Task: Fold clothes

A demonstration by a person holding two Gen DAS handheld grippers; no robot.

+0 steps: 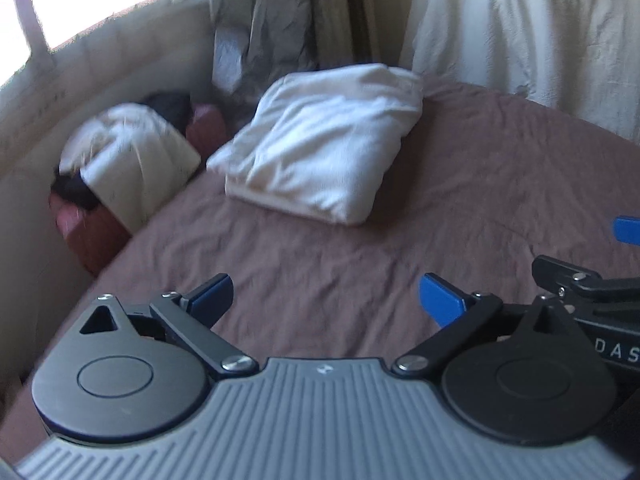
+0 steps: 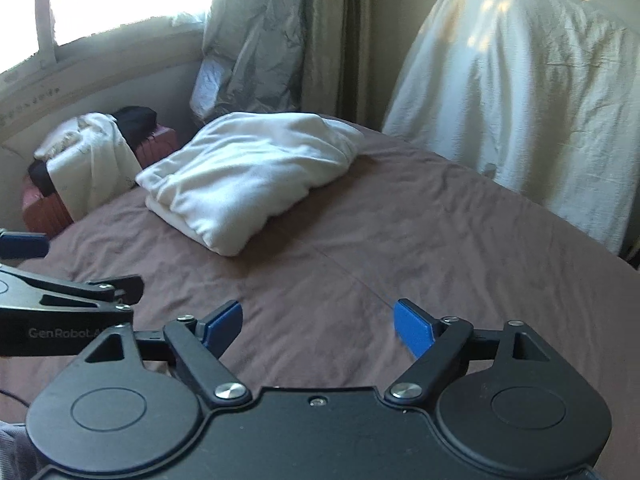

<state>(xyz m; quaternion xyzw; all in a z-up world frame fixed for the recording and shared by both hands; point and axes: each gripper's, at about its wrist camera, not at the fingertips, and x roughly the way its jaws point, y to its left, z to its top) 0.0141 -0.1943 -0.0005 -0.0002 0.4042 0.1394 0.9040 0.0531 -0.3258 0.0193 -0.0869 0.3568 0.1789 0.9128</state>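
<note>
A folded white garment (image 1: 320, 144) (image 2: 244, 176) lies on the brown bed sheet (image 1: 400, 248) (image 2: 400, 240) toward the far left of the bed. My left gripper (image 1: 326, 300) hovers over bare sheet on the near side of the garment, its blue pads wide apart with nothing between them. My right gripper (image 2: 318, 326) hangs beside it to the right, also open and empty, over the sheet. Each gripper shows at the edge of the other's view: the right gripper (image 1: 628, 232) and the left gripper (image 2: 24, 244).
A pile of white and dark clothes sits on a reddish suitcase (image 1: 100, 240) (image 2: 44, 208) beside the bed under the window. A cream cloth (image 1: 540, 28) (image 2: 520, 92) drapes over something tall at the far right. Curtains (image 2: 260, 32) hang behind the bed.
</note>
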